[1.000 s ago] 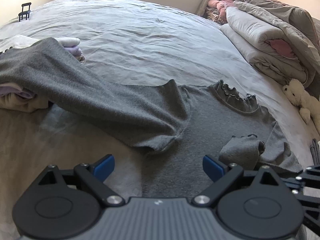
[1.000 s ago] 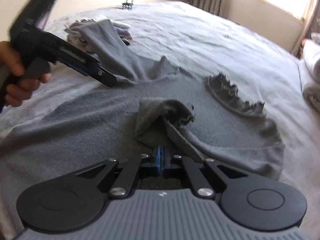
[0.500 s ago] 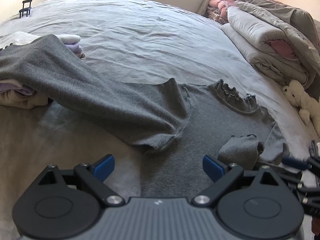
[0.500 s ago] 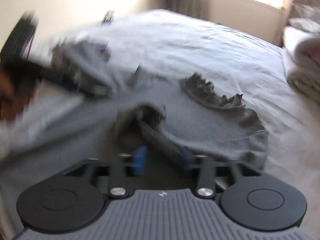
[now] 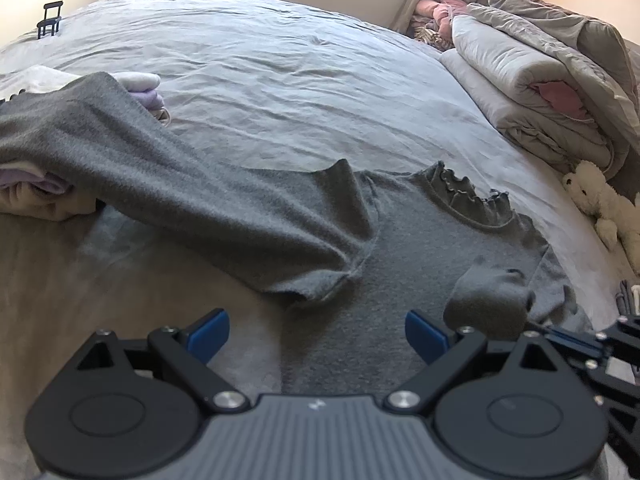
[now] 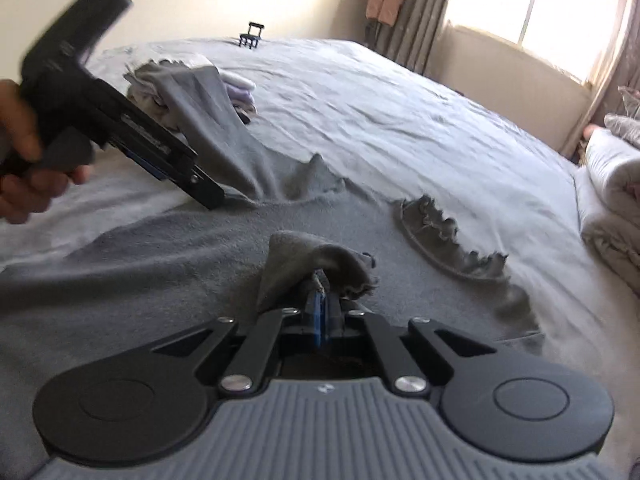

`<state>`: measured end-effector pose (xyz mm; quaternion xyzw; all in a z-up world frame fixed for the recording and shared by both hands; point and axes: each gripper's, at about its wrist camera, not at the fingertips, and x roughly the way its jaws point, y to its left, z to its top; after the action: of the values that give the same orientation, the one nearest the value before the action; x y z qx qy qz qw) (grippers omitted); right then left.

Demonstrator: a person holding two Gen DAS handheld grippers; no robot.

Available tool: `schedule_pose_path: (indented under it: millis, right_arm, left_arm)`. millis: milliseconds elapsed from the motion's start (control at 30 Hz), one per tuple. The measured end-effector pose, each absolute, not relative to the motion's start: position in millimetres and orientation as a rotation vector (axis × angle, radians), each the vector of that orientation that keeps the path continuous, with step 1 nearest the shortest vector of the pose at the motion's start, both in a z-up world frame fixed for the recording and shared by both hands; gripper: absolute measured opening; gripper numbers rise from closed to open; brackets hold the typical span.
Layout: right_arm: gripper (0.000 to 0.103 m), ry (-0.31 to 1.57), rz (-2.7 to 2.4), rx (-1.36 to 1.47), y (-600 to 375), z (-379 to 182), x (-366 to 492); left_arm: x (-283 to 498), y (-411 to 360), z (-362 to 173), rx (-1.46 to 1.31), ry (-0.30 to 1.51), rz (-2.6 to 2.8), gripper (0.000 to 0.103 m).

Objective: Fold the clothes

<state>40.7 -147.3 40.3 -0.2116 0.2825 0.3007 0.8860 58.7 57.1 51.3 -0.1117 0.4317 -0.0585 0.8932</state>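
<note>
Looking along the left wrist view first: left gripper (image 5: pixel 316 330) jaws spread wide, blue pads (image 5: pixel 208 334) clear of any cloth, nothing held. Grey knit top (image 5: pixel 400 264) lies flat on the bed sheet (image 5: pixel 280 80), frilled collar (image 5: pixel 468 192) at 1 o'clock. One sleeve (image 5: pixel 140 176) runs out to 9 o'clock, draped over a stack of folded clothes (image 5: pixel 36 200); stack mostly hidden under it. Bunched cuff (image 5: pixel 488 300) at 4 o'clock; right gripper (image 5: pixel 576 340) only partly in frame at the edge, jaws not readable from here. Rolled duvet (image 5: pixel 540 88) at 2 o'clock, plush toy (image 5: pixel 600 200) at 3, cut by the frame.

Right wrist view: right gripper (image 6: pixel 322 312) has just closed; pads pressed together on the cuff (image 6: pixel 316 260), which tents over the tips and hides them. Top's body (image 6: pixel 160 248) fills 9 to 12. Left gripper (image 6: pixel 224 196), motion-blurred, at 10 o'clock, tip near the sleeve (image 6: pixel 216 128). A hand (image 6: pixel 28 160) grips its handle, cut off at the left edge. Window (image 6: pixel 540 8) blown out at 1 o'clock.
</note>
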Motion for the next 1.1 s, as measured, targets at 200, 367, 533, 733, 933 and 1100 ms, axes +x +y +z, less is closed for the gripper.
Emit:
schedule_pose_path:
  millis: [200, 367, 533, 733, 933, 1100]
  right_arm:
    - [0.001, 0.622, 0.647, -0.489, -171, 46, 27]
    - [0.001, 0.75, 0.727, -0.574, -175, 34, 19]
    - [0.013, 0.67, 0.734, -0.443, -170, 42, 23]
    - [0.065, 0.653, 0.742, -0.173, -163, 50, 38]
    - [0.065, 0.71, 0.642, 0.003, -160, 39, 62]
    - [0.066, 0.793, 0.555, 0.152, -170, 25, 81]
  left_arm:
    - [59, 58, 52, -0.233, 0.898, -0.118, 0.095]
    - [59, 58, 52, -0.235, 0.898, -0.12, 0.095]
    - [59, 57, 52, -0.237, 0.899, -0.12, 0.095]
    - [59, 58, 51, -0.238, 0.903, -0.118, 0.095]
    - [60, 58, 51, -0.239, 0.909, -0.122, 0.095]
    - [60, 59, 51, -0.244, 0.911, -0.126, 0.095]
